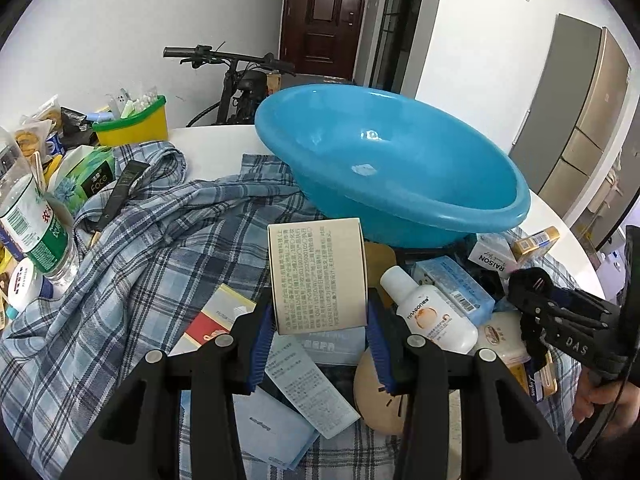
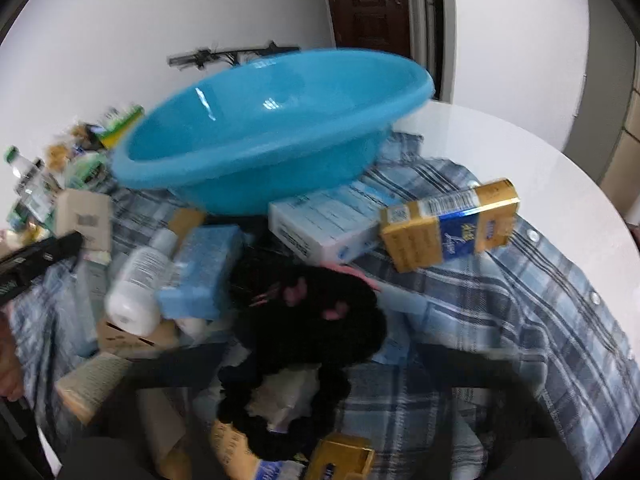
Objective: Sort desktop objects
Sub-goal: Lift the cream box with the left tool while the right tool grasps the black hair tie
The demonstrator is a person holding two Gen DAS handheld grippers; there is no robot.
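Observation:
My left gripper (image 1: 319,342) is shut on a beige printed box (image 1: 318,276), held upright in front of the tilted blue basin (image 1: 396,160). The box also shows in the right wrist view (image 2: 84,216), with the left gripper's black finger (image 2: 36,258) under it. A white lotion bottle (image 1: 430,312) and a light blue box (image 1: 456,284) lie beside it on the plaid shirt (image 1: 120,280). My right gripper (image 1: 560,312) appears at the right edge, over a black hair clip; its jaws are blurred. In the right wrist view its fingers are blurred over a black fuzzy thing (image 2: 312,328).
A gold and blue box (image 2: 448,224) and a white box (image 2: 328,220) lie by the basin (image 2: 272,128). A water bottle (image 1: 32,224), tissue pack (image 1: 84,176) and yellow bin (image 1: 132,124) stand at the left. The white table (image 2: 520,152) shows at the right.

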